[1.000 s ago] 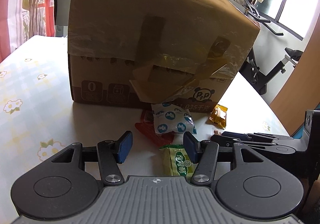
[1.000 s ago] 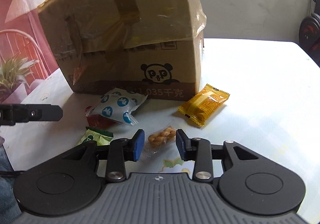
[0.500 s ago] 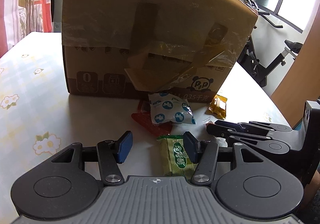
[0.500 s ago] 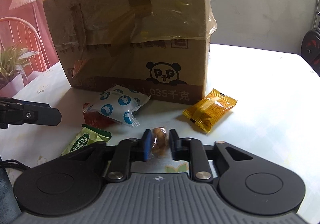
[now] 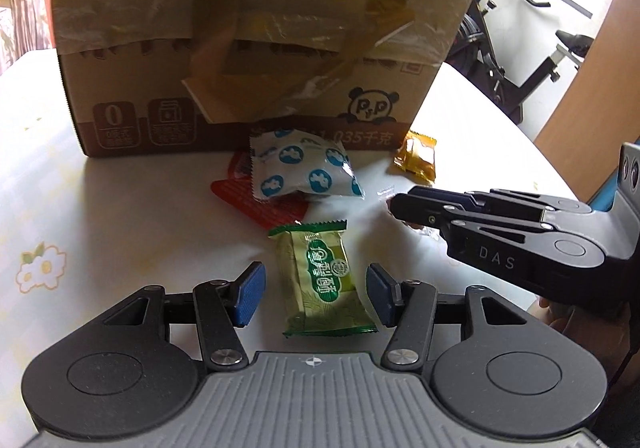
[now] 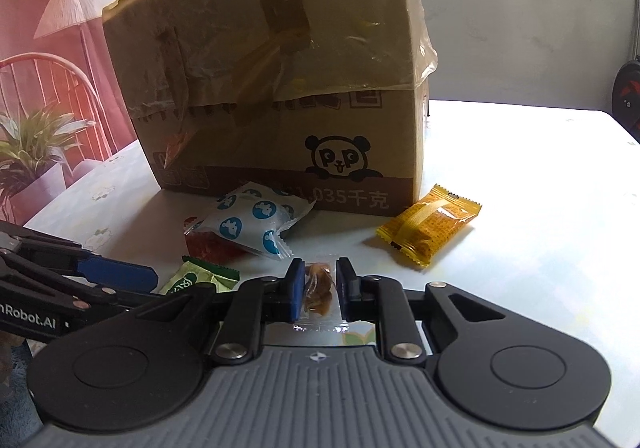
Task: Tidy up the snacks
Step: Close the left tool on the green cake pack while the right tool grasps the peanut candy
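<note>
Left gripper [image 5: 312, 298]: jaws part-open, astride the green snack packet [image 5: 326, 280] lying flat on the tabletop [image 5: 120, 207], pads clear of it; behind it, a white blue-dotted packet [image 5: 300, 169] overlaps a red packet [image 5: 260, 203]; right gripper [image 6: 317, 288]: jaws clamped on a clear-wrapped brown snack [image 6: 318, 284]; orange packet [image 6: 430, 228] lies rightmost; taped cardboard box [image 6: 280, 87] stands closed behind all, contents hidden.

Beyond my table's white floral cloth [image 5: 44, 272] I can see an exercise bike [image 5: 516, 59] by the window and a wooden panel [image 5: 600, 59] at the right edge. On the other side hangs a red curtain [image 6: 60, 47] printed with a floor lamp, a chair and potted plants, beside a pale wall [image 6: 520, 27].
</note>
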Tool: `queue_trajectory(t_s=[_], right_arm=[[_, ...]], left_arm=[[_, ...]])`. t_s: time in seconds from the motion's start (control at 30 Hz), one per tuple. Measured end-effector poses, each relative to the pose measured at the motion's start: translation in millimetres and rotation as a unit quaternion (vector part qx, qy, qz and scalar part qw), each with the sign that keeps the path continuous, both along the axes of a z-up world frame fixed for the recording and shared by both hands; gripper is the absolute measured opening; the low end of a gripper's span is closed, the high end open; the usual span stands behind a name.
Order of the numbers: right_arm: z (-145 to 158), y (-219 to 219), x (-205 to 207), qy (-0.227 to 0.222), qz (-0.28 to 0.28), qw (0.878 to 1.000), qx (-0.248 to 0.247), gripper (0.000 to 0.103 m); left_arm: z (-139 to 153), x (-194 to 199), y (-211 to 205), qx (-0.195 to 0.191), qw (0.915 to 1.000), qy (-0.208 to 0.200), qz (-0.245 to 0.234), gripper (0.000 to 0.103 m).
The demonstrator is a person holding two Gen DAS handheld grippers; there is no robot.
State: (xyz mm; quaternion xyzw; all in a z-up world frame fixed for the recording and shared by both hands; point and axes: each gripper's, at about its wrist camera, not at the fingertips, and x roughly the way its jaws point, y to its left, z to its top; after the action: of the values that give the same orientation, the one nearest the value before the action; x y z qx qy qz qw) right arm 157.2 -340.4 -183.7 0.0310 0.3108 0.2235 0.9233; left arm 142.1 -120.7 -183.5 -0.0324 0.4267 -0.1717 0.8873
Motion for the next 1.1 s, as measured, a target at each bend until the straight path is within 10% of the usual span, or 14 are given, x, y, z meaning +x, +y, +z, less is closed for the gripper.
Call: queue_trajectory(t_s=[0.27,1.1], right_arm=[[-2,3,1,0.005,0.003,1.000,-0.004,0.018],[-5,15,2,-0.002,0.012,0.999,-0.050,0.022]], left_arm=[[-3,-1,1,0.010,0.9999,-0.010,0.000,0.042],[8,-10,21,-0.023,0.9994,-0.019,0.015,0.039]])
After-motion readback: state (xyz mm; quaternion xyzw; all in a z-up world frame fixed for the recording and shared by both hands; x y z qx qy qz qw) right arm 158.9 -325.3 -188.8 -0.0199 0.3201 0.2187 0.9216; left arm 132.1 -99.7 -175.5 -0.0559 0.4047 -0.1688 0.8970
